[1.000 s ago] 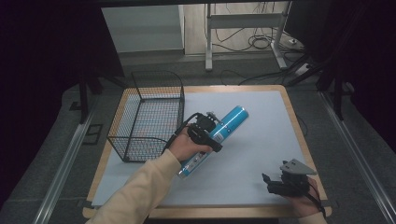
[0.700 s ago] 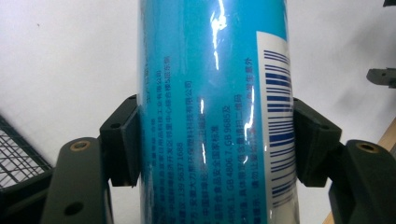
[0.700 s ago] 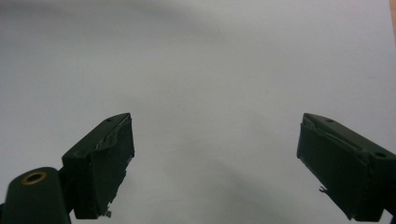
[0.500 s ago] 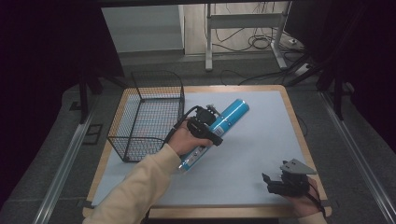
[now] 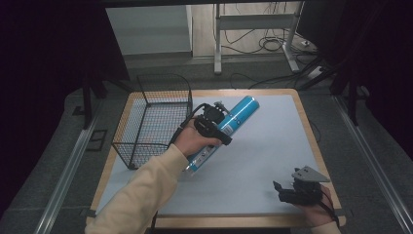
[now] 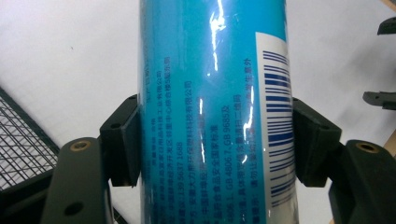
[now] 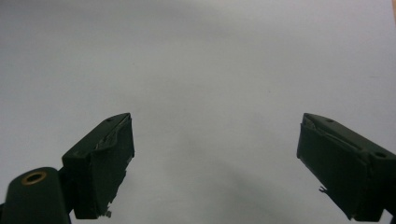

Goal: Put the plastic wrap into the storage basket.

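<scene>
We are holding one blue can (image 5: 233, 120) clamped in the left gripper (image 5: 214, 127), and over the last second it has risen and tilted, so it is probably clear of the table (image 5: 272, 141) now; that suggests we are carrying it toward the one wire basket (image 5: 155, 117) beside it; the right gripper (image 5: 292, 191) is resting near the front edge, jaws wide apart and empty.

A wood-edged table (image 5: 302, 122) stands on grey floor (image 5: 63, 161); cables (image 5: 272, 46) lie beyond.

Blue can (image 6: 212, 112) ends beyond frame; small print unreadable
</scene>
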`<state>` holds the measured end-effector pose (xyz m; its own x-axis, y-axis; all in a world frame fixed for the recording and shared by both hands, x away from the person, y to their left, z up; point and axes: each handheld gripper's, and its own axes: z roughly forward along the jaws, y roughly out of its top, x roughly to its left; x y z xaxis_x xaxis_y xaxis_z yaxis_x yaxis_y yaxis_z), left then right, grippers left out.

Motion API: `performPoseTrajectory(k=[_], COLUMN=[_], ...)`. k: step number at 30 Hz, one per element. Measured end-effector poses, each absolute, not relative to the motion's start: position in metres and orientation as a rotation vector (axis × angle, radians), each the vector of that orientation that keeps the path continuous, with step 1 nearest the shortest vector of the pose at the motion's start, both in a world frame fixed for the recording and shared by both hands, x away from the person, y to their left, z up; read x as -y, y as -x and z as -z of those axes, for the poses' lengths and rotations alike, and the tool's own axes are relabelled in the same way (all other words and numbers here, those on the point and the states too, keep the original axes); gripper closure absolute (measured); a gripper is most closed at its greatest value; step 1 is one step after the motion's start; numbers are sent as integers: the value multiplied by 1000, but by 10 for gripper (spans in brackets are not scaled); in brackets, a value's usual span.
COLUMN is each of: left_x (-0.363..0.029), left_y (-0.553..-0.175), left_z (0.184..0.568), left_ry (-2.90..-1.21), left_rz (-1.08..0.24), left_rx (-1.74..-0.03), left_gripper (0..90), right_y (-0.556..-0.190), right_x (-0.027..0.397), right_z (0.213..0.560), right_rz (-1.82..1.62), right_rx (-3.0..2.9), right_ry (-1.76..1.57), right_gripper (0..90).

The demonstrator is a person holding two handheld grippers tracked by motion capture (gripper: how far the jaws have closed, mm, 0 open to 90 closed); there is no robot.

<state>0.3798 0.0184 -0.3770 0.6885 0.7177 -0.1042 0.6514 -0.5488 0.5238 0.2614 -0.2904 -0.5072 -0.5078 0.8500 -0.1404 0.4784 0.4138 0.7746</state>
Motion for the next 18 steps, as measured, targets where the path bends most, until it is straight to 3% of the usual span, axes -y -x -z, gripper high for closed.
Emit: performPoseTrajectory(k=[18], left_x=[-26], left_y=[-387], left_z=[358], left_ry=[-2339], left_rz=[-209], left_rx=[-1055], left_gripper=[313], right_y=[-261], right_x=[291], right_z=[507], right_rz=[-927], right_rx=[-2152], right_ry=[-1127], right_gripper=[112])
